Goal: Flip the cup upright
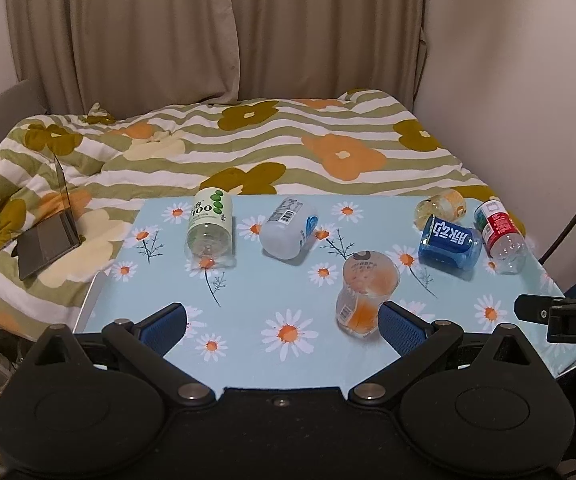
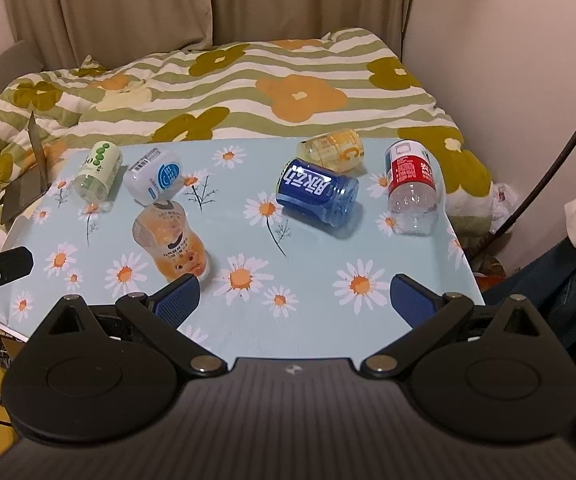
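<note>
Orange cup (image 1: 362, 292): on its side, nearest of six, touching left hand-held gripper's (image 1: 284, 322) right finger.
Handling: likely light, thin, slippery plastic; hold mid-body.
Left hand-held gripper: released, empty.
Right hand-held gripper (image 2: 294, 298): released, empty.
Surface (image 2: 320, 312): daisy cloth.

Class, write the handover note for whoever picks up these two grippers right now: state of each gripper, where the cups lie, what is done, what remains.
Left gripper: open, empty, low over the near table edge.
Right gripper: open, empty, likewise.
Six cups all lie on their sides on the daisy tablecloth: green-label cup, white cup, orange cup, blue cup, yellow cup, red-label cup.
Done: nothing upright yet.
Left: all six. The orange cup lies nearest, beside the left gripper's right finger; probably start there.
</note>
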`<state>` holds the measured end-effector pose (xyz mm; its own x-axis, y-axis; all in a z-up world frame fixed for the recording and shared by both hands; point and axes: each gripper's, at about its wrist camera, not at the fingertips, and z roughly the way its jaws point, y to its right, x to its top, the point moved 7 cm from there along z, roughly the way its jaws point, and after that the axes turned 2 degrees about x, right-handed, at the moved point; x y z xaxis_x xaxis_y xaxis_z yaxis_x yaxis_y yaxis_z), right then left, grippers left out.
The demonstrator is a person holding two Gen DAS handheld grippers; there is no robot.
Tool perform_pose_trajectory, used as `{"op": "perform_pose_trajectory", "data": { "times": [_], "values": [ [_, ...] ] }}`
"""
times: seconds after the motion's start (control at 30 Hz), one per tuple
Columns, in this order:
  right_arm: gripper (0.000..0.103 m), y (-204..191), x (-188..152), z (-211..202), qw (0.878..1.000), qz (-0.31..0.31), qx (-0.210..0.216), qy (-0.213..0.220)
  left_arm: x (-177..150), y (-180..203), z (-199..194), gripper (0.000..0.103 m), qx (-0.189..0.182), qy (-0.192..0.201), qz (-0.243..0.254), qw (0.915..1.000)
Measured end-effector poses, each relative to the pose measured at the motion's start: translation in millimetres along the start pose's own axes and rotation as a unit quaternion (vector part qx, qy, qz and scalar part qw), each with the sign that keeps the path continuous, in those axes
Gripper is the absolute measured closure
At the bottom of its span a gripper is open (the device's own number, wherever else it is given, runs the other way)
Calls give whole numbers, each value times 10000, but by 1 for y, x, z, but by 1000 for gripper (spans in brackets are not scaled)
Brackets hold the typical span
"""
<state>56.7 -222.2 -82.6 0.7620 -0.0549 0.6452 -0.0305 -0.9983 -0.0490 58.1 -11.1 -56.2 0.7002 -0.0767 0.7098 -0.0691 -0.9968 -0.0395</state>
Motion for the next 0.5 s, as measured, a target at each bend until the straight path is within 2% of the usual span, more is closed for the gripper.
{"op": "perform_pose_trajectory", "data": {
  "times": [0.5],
  "values": [
    [0,-7,1,-5,9999,-66,26,74,2,-1,-3,0,15,124,50,9999]
  ]
}}
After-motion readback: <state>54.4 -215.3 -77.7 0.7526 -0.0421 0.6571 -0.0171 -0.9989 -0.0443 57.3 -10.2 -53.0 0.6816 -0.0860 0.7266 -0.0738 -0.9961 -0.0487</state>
